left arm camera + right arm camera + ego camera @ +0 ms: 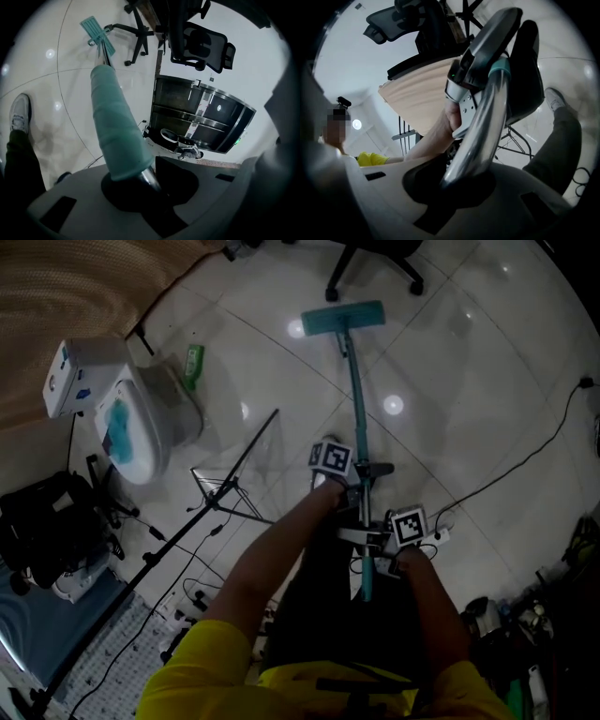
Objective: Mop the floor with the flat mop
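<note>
Head view: I see the flat mop [343, 319] with its teal head on the tiled floor [469, 352] at upper centre. Its handle runs down to the left gripper [359, 488] and, lower, the right gripper [372, 540]. An office chair [375, 263] stands just beyond the head, with a black stand [230, 488] left of the handle.

Left gripper view: jaws clamped on the shaft (where the teal grip ends); a shoe [19, 112] at left.

Right gripper view: jaws clamped on bare chrome shaft.
</note>
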`<state>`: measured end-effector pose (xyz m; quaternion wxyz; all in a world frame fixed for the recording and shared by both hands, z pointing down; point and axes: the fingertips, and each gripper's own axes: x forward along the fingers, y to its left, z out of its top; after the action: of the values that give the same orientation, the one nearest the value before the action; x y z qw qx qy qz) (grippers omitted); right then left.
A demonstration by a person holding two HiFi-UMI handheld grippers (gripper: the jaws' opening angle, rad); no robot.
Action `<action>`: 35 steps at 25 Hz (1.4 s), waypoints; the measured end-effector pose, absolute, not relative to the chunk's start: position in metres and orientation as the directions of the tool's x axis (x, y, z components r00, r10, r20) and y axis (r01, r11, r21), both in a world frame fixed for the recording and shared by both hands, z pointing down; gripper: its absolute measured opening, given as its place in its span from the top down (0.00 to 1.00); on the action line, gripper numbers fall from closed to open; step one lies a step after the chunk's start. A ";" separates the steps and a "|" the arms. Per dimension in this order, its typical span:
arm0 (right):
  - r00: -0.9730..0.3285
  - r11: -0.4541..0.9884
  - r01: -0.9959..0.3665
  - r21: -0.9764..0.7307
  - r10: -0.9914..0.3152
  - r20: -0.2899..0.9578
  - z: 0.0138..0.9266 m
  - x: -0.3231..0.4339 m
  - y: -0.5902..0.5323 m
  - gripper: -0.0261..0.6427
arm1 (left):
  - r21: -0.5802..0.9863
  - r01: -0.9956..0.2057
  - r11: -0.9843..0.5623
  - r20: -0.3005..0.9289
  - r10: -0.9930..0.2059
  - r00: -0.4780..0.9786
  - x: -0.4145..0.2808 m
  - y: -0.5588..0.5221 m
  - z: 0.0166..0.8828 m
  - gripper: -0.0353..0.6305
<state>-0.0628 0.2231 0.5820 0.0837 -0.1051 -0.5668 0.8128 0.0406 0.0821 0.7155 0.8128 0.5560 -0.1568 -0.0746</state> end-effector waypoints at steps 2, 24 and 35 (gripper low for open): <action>-0.969 -0.383 -0.017 -0.924 0.234 -0.079 0.561 -0.044 0.253 0.87 | 0.921 -0.035 0.388 0.150 -0.270 0.951 0.064 0.118 0.699 0.81; -0.996 -0.254 0.082 -0.964 -0.004 -0.084 0.618 -0.041 0.129 0.87 | 0.946 -0.144 0.289 0.158 -0.024 0.987 0.101 0.018 0.737 0.80; -0.994 -0.381 0.106 -0.919 -0.060 -0.090 0.556 -0.021 0.244 0.88 | 0.922 -0.144 0.359 0.151 0.008 0.988 0.123 0.145 0.695 0.82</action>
<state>-0.0210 0.2439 0.5560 -0.0501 -0.0206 -0.5542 0.8306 0.1230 0.1446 0.6949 0.8220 0.5644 -0.0601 0.0463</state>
